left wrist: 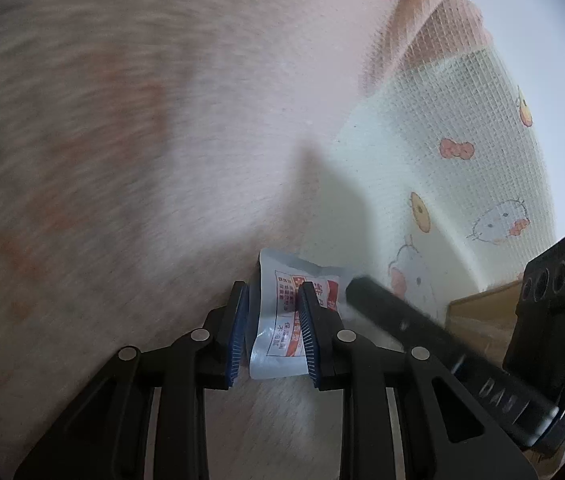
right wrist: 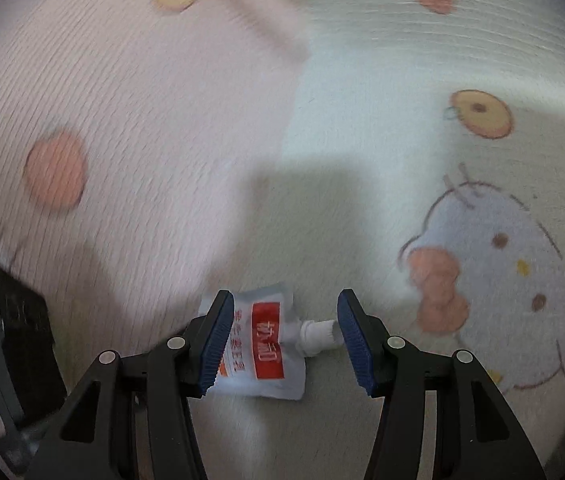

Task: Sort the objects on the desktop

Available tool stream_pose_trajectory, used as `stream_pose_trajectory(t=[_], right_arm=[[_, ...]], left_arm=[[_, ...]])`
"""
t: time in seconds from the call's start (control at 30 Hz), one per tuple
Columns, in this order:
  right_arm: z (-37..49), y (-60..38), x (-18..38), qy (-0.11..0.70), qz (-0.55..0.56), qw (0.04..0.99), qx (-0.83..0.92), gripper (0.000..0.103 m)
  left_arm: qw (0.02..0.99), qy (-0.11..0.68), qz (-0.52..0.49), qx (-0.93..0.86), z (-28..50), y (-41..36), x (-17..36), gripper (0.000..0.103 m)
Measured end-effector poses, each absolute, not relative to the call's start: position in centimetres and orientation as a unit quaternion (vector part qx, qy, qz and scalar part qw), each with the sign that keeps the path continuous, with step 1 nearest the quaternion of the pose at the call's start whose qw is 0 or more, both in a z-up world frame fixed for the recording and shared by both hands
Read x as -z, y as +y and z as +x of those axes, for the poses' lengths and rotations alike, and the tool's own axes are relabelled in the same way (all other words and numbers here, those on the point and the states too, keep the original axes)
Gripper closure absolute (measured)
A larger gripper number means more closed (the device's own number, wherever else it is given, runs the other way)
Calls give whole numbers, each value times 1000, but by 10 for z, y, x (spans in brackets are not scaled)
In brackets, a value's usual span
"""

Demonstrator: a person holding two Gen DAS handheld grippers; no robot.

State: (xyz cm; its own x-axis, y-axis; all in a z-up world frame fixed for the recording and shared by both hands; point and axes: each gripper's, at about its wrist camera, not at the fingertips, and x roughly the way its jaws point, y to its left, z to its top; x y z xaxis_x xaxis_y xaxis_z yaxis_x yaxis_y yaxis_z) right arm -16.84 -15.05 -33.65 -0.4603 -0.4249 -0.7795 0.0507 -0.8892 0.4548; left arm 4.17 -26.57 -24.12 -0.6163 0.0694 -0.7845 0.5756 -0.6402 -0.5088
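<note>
A small white squeeze pouch with red and orange print and a white screw cap is the object in play. In the left wrist view my left gripper [left wrist: 273, 330] is shut on the pouch [left wrist: 276, 332], blue pads pressing both its sides. In the right wrist view my right gripper [right wrist: 280, 340] is open, its jaws wide apart around the same pouch [right wrist: 262, 354]. The pouch's cap [right wrist: 316, 334] points toward the right pad [right wrist: 356, 344] without touching it. The right gripper's black finger [left wrist: 422, 332] reaches in from the right in the left wrist view.
A pink and pale green cartoon-print cloth [right wrist: 362, 200] covers the surface. A cardboard box [left wrist: 482, 316] sits at the right edge in the left wrist view, behind the right gripper's camera unit [left wrist: 554, 304]. The left gripper's body [right wrist: 10, 340] shows at left in the right wrist view.
</note>
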Motion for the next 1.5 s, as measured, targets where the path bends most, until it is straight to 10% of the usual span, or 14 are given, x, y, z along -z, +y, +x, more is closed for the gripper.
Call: stream_pose_trajectory(t=[0.93,1.5], right_arm=[[-146,-180,359,-72,504,188,840,50],[-138,-192,314,0,453,206,867,49]], left_arm=[[151,388,444,793,43,-254,253,59],[188,253,406,858,55,-223,175,62]])
